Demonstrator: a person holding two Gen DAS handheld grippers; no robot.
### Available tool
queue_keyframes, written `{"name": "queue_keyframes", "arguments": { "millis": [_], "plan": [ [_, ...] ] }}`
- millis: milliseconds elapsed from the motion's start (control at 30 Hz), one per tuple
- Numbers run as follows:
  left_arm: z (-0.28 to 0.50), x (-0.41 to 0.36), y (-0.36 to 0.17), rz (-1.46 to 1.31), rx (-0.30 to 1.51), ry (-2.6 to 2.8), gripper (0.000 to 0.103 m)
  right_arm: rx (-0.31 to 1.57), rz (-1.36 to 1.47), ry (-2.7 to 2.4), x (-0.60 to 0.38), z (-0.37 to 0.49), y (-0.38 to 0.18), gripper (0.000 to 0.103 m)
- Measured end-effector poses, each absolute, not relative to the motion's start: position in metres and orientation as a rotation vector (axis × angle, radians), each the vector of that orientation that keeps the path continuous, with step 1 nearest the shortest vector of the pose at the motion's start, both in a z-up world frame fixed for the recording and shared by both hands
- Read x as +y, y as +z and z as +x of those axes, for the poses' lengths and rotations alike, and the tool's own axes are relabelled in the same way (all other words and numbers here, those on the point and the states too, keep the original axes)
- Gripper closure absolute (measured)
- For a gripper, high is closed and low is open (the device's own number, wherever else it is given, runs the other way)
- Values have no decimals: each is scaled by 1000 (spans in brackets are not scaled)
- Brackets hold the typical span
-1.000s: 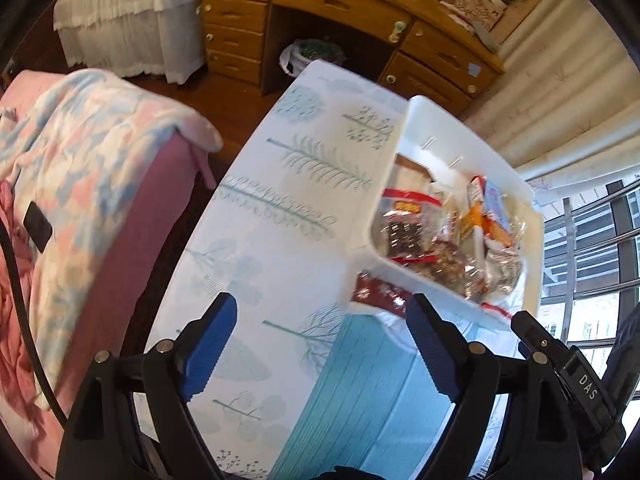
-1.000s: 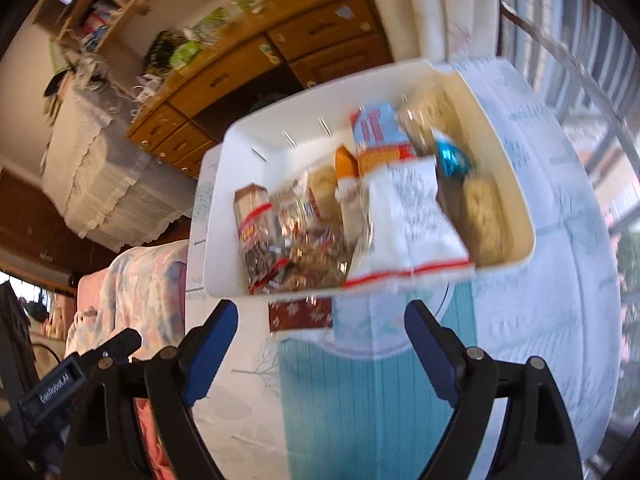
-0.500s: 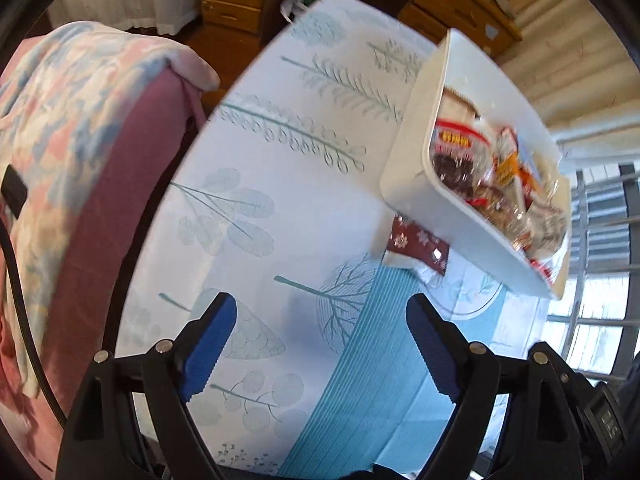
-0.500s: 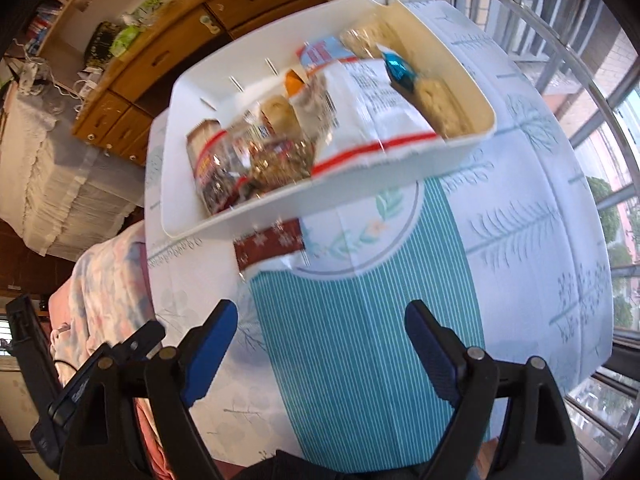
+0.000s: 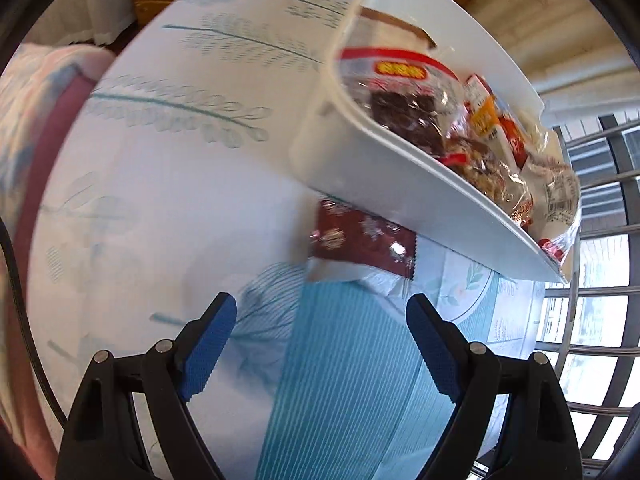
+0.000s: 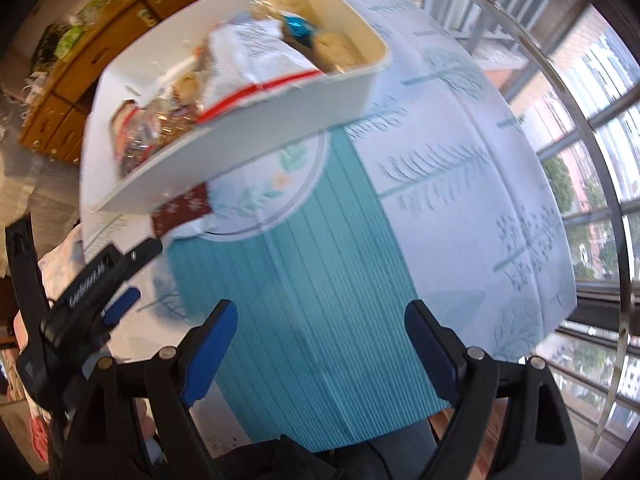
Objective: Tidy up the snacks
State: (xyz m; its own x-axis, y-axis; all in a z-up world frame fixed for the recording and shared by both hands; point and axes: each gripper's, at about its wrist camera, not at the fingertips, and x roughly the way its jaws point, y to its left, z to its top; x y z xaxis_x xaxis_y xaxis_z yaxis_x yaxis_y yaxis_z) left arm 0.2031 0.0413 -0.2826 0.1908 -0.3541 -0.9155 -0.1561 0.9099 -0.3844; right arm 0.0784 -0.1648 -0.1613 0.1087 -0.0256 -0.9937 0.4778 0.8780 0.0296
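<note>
A white bin (image 5: 384,184) (image 6: 280,108) full of several snack packets stands on the table. A dark red snack packet (image 5: 360,240) (image 6: 182,210) lies on the cloth against the bin's near wall, with a white wrapper edge under it. My left gripper (image 5: 320,320) hangs open just short of the red packet, nothing between its blue pads. My right gripper (image 6: 320,324) is open too, over the teal stripe of the cloth, farther from the bin. The left gripper's body (image 6: 92,276) shows at the left of the right wrist view.
A tablecloth (image 5: 180,184) (image 6: 460,184) with leaf prints and a teal stripe covers the table. A pink blanket (image 5: 28,128) lies left of it. A wooden chest of drawers (image 6: 100,36) stands behind. Windows with railings (image 6: 592,184) run along the right.
Both grippers have come down closer to the table and tipped more downward. The left one has closed in on the red packet beside the bin. Both stay open.
</note>
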Motion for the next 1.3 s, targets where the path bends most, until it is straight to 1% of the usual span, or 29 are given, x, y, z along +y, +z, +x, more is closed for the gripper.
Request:
{"name": "queue_keyframes", "arguments": {
  "millis": [133,167,567,633,733,833,900,967,1133,1233,1267,1300],
  "plan": [
    [212,22,-294,-399,1401,-165,17,1441,393,-417,-171,66,-167,16],
    [213,17,-293,-372,1392,-168,14,1442,396,-423,-172,64,-168,16],
    [222,-53,-299,7,1340,-85,13,1446,477,-505,-189,37,-176,16],
    [222,-62,-300,23,1323,-86,14,1442,482,-508,-191,35,-175,16],
    [227,-73,-299,21,1307,-86,19,1434,482,-511,-193,32,-173,16],
    [230,-82,-297,30,1293,-98,27,1433,488,-511,-196,30,-173,16],
    [231,-87,-295,20,1282,-95,39,1433,490,-506,-197,28,-173,16],
    [234,-91,-293,19,1287,-96,41,1431,489,-497,-197,28,-172,16],
    [238,-88,-292,19,1290,-99,55,1423,489,-472,-200,27,-172,16],
    [229,-90,-292,22,1305,-95,58,1419,491,-451,-204,28,-173,16],
    [227,-93,-292,23,1314,-92,62,1421,486,-441,-206,30,-173,16],
    [227,-95,-292,20,1322,-90,63,1422,483,-433,-207,31,-173,16]
  ]
}}
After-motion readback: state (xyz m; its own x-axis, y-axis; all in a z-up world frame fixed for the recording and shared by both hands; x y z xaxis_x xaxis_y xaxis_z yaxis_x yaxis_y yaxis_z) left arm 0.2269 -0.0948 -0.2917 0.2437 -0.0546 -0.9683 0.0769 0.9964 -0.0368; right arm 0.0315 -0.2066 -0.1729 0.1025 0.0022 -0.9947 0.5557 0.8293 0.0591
